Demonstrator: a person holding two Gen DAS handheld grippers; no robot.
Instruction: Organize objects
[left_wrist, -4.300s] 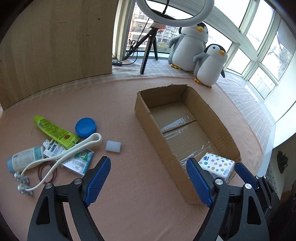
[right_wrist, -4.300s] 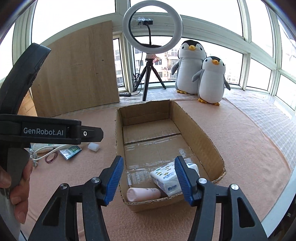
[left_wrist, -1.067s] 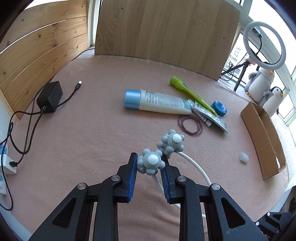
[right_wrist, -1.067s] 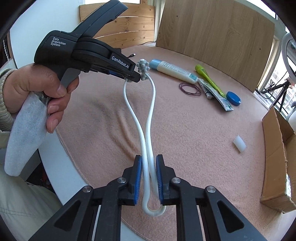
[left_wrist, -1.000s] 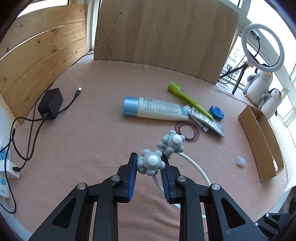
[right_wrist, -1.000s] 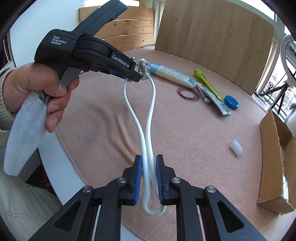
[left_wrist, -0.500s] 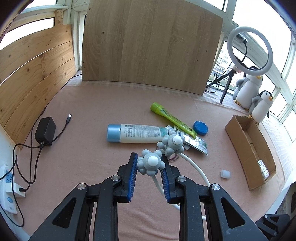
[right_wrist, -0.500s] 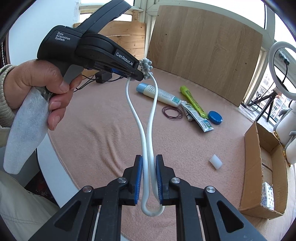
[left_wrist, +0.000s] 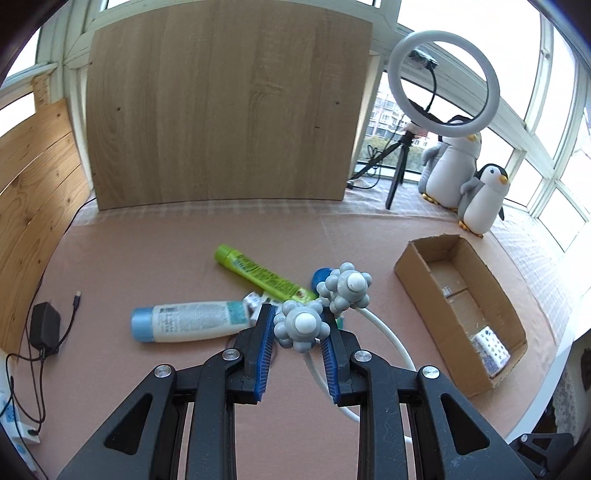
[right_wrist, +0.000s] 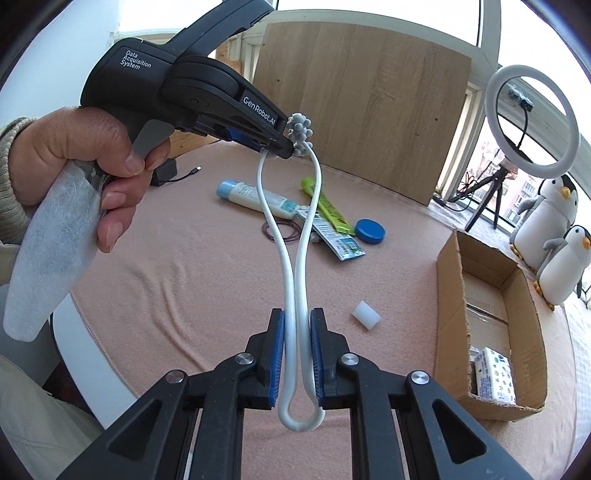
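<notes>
A white U-shaped massager (right_wrist: 301, 258) with two grey knobbed heads hangs in the air above the pink table, held at both ends. My left gripper (left_wrist: 298, 332) is shut on one grey knobbed head (left_wrist: 301, 325); the second head (left_wrist: 346, 286) sticks out just past the right pad. My right gripper (right_wrist: 297, 343) is shut on the two white arms near the bend. In the right wrist view a hand holds the left gripper (right_wrist: 280, 146) at upper left. The open cardboard box (left_wrist: 461, 314) lies to the right with a patterned tissue pack (right_wrist: 495, 374) inside.
On the table lie a white tube with a blue cap (left_wrist: 184, 320), a green tube (left_wrist: 258, 271), a blue lid (right_wrist: 370, 230), a flat sachet (right_wrist: 334, 236), a brown elastic band (right_wrist: 280, 230) and a small white block (right_wrist: 365, 314). A charger (left_wrist: 44, 325), ring light (left_wrist: 443, 81) and plush penguins (left_wrist: 480, 195) stand around.
Both grippers have risen and swung toward the box with the massager held between them. The box and penguins have come further into view; the grips are unchanged.
</notes>
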